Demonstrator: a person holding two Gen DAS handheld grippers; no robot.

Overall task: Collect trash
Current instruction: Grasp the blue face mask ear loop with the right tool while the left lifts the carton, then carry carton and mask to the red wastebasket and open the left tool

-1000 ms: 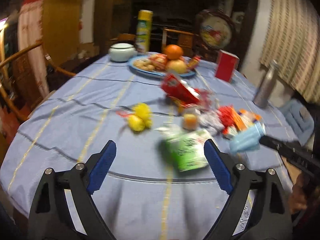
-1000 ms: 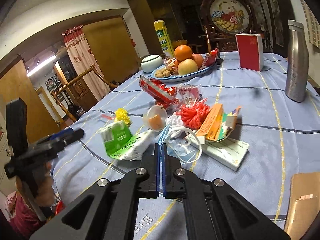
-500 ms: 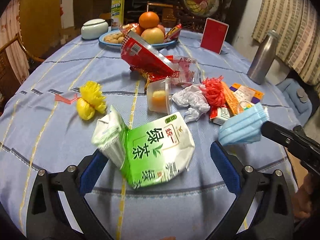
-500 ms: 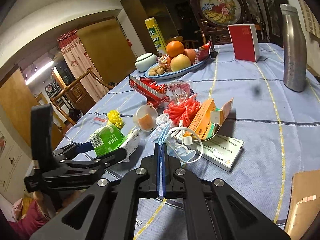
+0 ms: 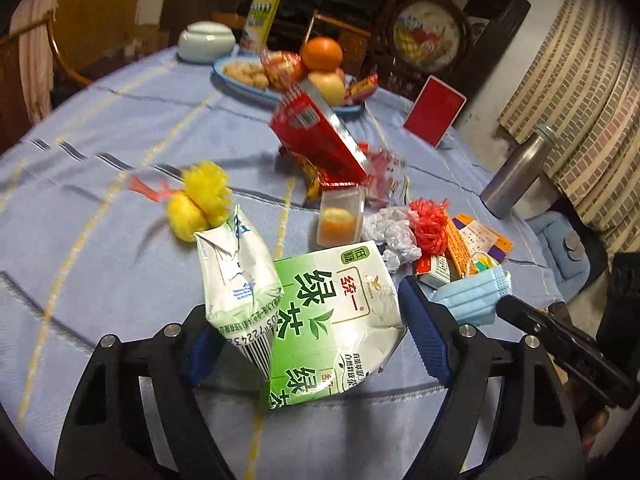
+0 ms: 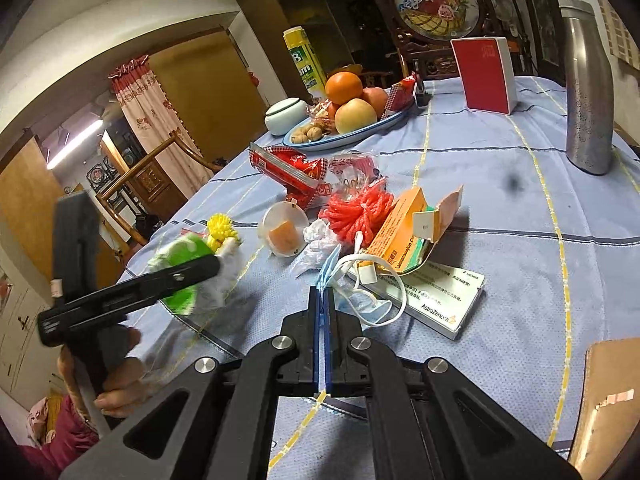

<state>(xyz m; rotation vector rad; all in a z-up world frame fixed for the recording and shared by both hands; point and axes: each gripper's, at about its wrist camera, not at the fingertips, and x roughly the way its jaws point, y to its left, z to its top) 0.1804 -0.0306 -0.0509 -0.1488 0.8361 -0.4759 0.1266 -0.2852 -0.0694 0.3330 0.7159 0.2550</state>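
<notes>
between left gripper pads: tea carton

The tablecloth is matt woven cloth, while the crumpled green tea carton at lower centre is glossy coated paper. The bottle at upper right is brushed metal; the face mask looks like soft pleated fabric, and the cup is clear smooth plastic

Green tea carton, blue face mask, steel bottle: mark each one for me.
green tea carton (image 5: 332, 312), left wrist view, printed front face.
blue face mask (image 5: 474, 296), left wrist view, pleated middle.
steel bottle (image 6: 588, 92), right wrist view, mid body.
</notes>
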